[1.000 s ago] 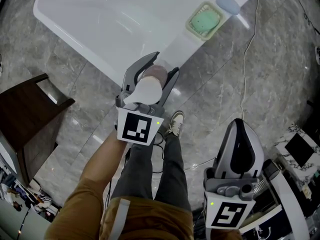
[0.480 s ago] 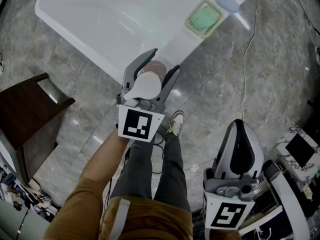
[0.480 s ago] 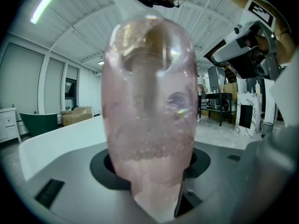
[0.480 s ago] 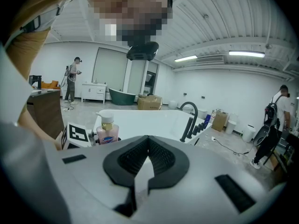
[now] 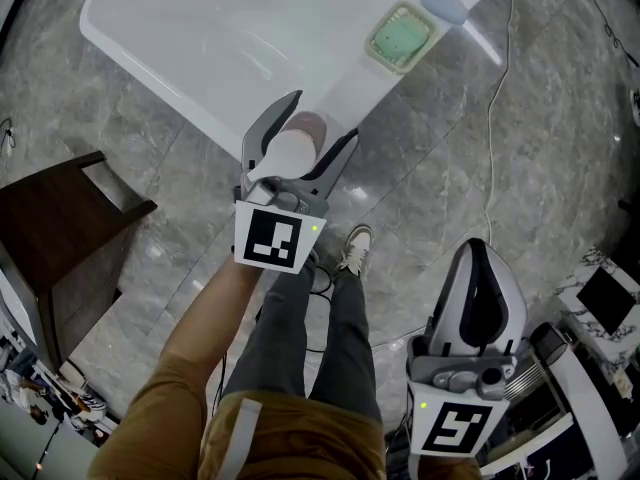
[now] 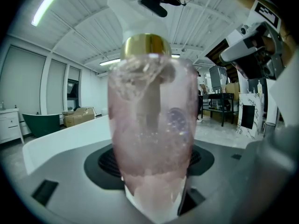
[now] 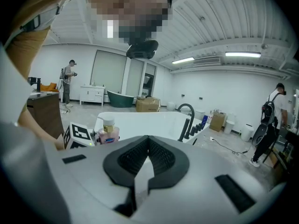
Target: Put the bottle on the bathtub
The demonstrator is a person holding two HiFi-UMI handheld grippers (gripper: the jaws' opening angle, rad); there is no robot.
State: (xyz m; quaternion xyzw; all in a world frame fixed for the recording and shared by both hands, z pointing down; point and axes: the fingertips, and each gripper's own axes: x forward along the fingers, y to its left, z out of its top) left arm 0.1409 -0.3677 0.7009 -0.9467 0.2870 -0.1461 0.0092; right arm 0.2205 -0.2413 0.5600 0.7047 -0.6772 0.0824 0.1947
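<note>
Left gripper [image 5: 322, 116]: the jaws stand spread wide and have just been opening. The bottle [image 5: 292, 153] stands upright between them. In the head view a clear gap shows between the bottle and the right-hand jaw, while the other jaw lies close alongside it; no squeeze on the bottle is evident. In the left gripper view the bottle [image 6: 152, 134] fills the middle of the frame, a clear pink-tinted body with a gold collar [image 6: 145, 45] and a white pump head above.

Location of the bottle: at the near rim of the white bathtub [image 5: 200, 38], at the edge facing the person. The right gripper view shows it upright beside the left gripper's marker cube [image 7: 80, 133], against the tub's white edge.

Right gripper [image 5: 482, 258]: held low at the person's right side, well apart from the tub. In its own view the jaws [image 7: 147, 143] are drawn together, pad against pad, with nothing between them.

Also noted: a green soap in a dish [image 5: 402, 38] on the tub's rim further along, and a black faucet [image 7: 187, 120] at the tub's far end.
</note>
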